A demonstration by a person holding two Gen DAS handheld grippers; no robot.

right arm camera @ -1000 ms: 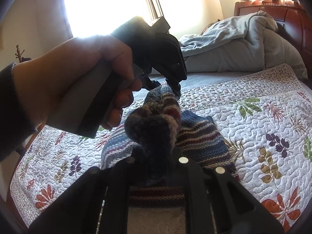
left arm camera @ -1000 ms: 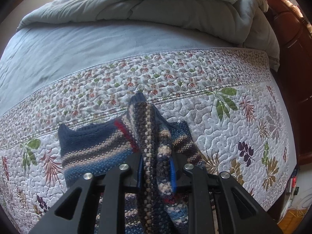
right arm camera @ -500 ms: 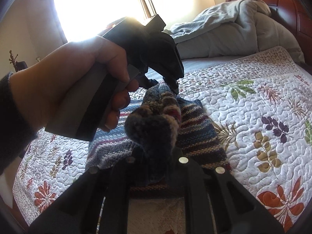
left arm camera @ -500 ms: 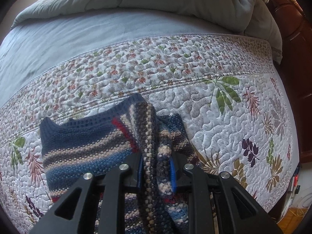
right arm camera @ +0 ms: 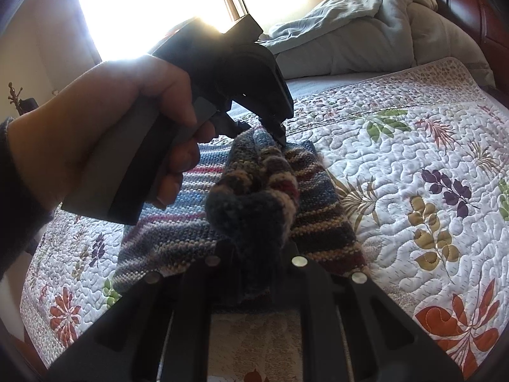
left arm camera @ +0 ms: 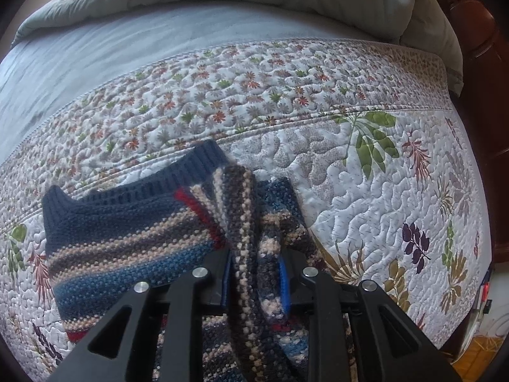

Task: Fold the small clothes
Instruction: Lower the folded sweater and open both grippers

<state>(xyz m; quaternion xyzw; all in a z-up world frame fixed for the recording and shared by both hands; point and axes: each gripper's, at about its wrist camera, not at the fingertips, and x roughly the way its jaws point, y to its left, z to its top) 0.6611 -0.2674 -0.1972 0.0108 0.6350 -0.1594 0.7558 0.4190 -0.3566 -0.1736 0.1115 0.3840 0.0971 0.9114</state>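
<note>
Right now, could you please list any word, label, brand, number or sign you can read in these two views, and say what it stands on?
None: no readable text shows in either view.
The striped knitted garment shows only stripes, no tag or label.
The quilt carries leaf and flower prints, no lettering.
The left gripper and right gripper show plain black parts with no markings.
</note>
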